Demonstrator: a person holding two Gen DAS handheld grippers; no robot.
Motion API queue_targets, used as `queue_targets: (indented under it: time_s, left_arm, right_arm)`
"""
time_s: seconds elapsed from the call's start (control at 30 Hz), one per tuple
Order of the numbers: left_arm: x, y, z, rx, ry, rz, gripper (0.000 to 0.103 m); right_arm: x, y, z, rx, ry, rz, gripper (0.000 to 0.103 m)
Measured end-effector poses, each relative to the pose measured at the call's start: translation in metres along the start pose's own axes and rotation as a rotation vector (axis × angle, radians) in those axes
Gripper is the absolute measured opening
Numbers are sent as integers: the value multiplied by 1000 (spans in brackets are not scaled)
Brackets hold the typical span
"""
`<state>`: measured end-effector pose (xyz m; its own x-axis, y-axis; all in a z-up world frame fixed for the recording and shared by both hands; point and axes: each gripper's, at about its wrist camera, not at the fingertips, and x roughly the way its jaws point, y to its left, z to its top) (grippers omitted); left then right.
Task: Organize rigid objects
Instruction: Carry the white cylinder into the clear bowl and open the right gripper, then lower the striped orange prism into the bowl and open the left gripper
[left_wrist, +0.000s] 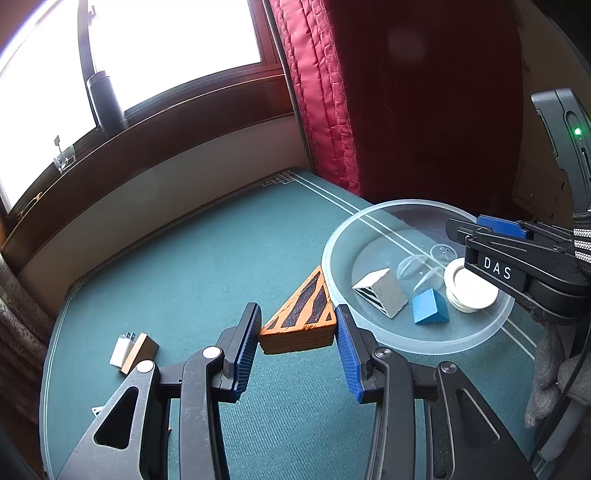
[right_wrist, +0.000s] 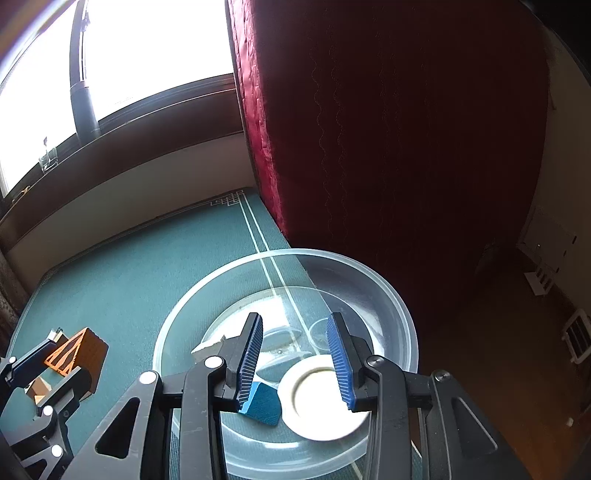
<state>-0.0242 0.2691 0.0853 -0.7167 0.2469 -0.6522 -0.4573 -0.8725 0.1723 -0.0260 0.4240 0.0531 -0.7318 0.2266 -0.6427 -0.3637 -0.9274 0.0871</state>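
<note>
1. Your left hand-held gripper (left_wrist: 297, 334) is clamped on the orange wedge (left_wrist: 300, 325), its ribbed blue pads pressing both sides; the wedge, a layered triangular block with black stripes on top, sits just left of the bowl.
2. Your right hand-held gripper (right_wrist: 297, 360) stands open above the bowl, with nothing between its pads.
3. Below it, the white round lid (right_wrist: 323, 400), smooth and rimmed, lies in the clear bowl (right_wrist: 402, 325).
4. A blue wedge (left_wrist: 429, 307) and a grey-white wedge (left_wrist: 382, 292) lie in the bowl too, on the green textured counter (left_wrist: 177, 266).
</note>
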Motion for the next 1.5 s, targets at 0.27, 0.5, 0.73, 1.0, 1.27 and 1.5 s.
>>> queue_targets:
  time_s: [0.27,0.5,0.73,1.0,1.27,1.5]
  left_arm:
    - [5,-6,4,16,0,-13,42]
    - [11,-18,12,42,-13,-38,42]
    - [24,-27,24,20,-13,-136,42]
    - [40,-31,36,-57,-8,-273,43]
    - [46,-26,33,-69,-3,-239,55]
    - [51,-24,25,-41,18,-136,59]
  right_arm:
    - [-1,-4,0,29,-3,0,39]
    - [-2,-17,3,88,-23,-23,48]
    - [-2,-29,4,143,-37,-43,49]
    - [-4,-33,3,171,-47,-50,52]
    - [-4,-32,4,172,-44,-43,53]
    - [-1,-29,4,154,-33,-31,56]
